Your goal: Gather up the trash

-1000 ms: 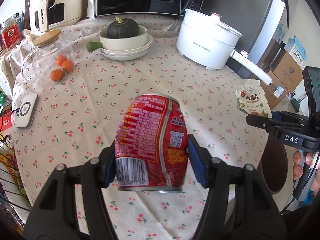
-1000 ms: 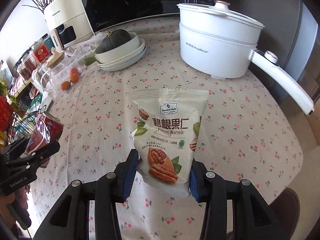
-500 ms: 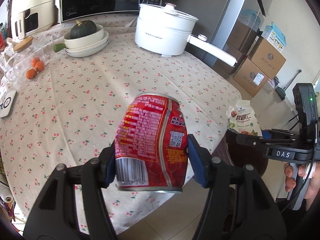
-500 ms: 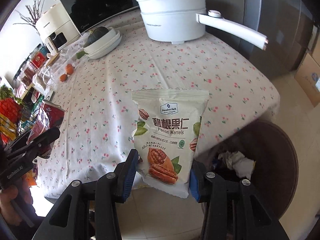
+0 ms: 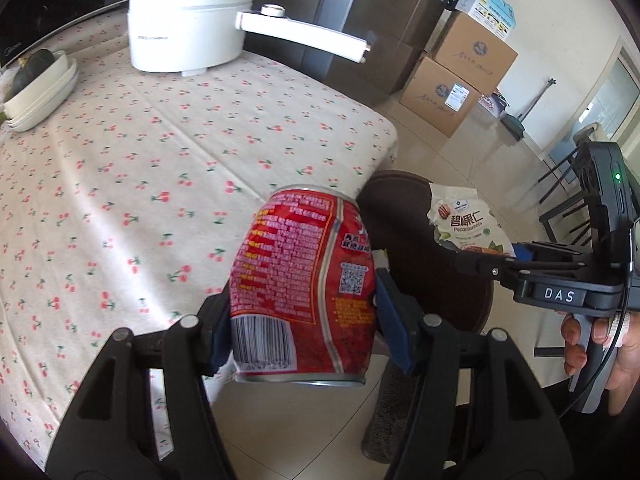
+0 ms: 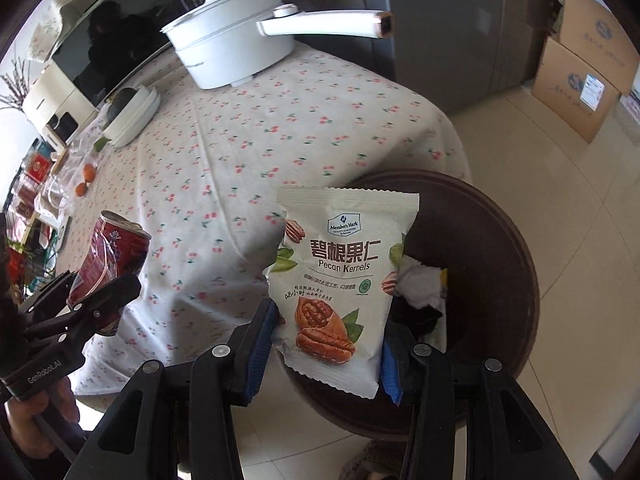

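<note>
Past the cloth-covered surface (image 6: pixel 280 128) edge, left claw (image 5: pixel 304 320) clamps a dented red tin can (image 5: pixel 304 280) and right claw (image 6: pixel 328 344) pinches a cream foil pecan packet (image 6: pixel 340 272), poised over the round brown bin (image 6: pixel 500 280) for dropping

Brown bin (image 6: pixel 500 240) — near rim hidden behind the pecan packet (image 6: pixel 340 280); the white trash (image 6: pixel 420 288) inside is too crumpled to identify.

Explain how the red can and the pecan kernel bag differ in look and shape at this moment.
The red can is a rigid metal cylinder, dented on its side; the pecan kernel bag is a flat, soft cream pouch. The can carries dense small print and a barcode, while the bag shows pictured pecans and large lettering. The left claw holds the can, the right claw the bag. Both are clamped upright.
</note>
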`<state>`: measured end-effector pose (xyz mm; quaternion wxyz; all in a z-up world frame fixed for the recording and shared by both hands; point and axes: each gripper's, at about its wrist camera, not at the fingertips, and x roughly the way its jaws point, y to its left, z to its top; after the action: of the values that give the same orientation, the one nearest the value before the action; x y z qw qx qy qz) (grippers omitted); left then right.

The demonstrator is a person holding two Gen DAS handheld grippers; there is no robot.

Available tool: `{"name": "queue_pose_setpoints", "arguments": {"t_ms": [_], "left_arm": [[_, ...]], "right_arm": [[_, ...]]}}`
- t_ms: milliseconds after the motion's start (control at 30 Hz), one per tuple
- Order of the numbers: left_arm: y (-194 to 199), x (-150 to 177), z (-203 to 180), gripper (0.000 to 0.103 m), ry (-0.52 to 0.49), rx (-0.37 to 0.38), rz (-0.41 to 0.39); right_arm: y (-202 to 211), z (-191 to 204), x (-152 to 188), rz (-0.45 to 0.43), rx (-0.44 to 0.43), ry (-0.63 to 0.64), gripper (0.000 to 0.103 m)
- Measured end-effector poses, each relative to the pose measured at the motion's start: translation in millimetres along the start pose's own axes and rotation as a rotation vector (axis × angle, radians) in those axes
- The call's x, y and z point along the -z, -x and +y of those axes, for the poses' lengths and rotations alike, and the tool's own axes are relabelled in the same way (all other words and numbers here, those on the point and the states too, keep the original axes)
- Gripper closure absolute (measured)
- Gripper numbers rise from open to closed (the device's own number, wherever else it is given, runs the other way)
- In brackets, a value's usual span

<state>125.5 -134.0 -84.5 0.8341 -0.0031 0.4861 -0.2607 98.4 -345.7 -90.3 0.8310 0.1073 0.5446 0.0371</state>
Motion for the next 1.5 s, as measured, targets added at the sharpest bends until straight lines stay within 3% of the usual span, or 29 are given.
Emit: {"name": "queue_pose_setpoints", "arguments": {"t_ms": [233, 333, 367, 400, 467, 500, 667, 833, 933, 1233, 1500], "left_arm": [[-40, -4, -48, 0.039, -0.064, 0.065, 0.039], [-47, -7, -59, 0.039, -0.084, 0.074, 0.019], [-47, -9, -61, 0.036, -0.090, 0.067, 0.005], [-48, -10, -63, 0.021, -0.096, 0.059, -0.006], [-48, -13, -63, 0.003, -0.092, 0.031, -0.018], [-50, -14, -62, 0.001, -0.087, 0.011, -0.017], [-50, -13, -53, 0.001, -0.083, -0.070, -0.001], [-35, -11, -40, 0.001, -0.061, -0.104, -0.005], [-24, -8, -29, 0.001, -0.034, -0.121, -0.003], [10, 7, -6, 0.001, 0.019, -0.256, -0.018], [55, 28, -6, 0.001, 0.055, -0.376, -0.092]], "right_arm": [[6, -56, 10, 0.009, 0.046, -0.071, 0.055], [7, -68, 12, 0.013, 0.055, -0.088, 0.055], [7, -71, 12, 0.016, 0.056, -0.090, 0.055], [6, -73, 12, 0.018, 0.057, -0.091, 0.055], [6, -75, 11, 0.019, 0.059, -0.090, 0.055], [6, -76, 10, 0.018, 0.059, -0.089, 0.055], [4, -74, 6, 0.016, 0.057, -0.081, 0.055], [6, -66, 4, -0.006, 0.051, -0.070, 0.052], [11, -60, 3, -0.049, 0.075, -0.084, 0.017], [18, -33, 7, -0.074, 0.114, -0.036, 0.011], [42, 13, 24, -0.154, 0.145, 0.080, 0.010]]}}
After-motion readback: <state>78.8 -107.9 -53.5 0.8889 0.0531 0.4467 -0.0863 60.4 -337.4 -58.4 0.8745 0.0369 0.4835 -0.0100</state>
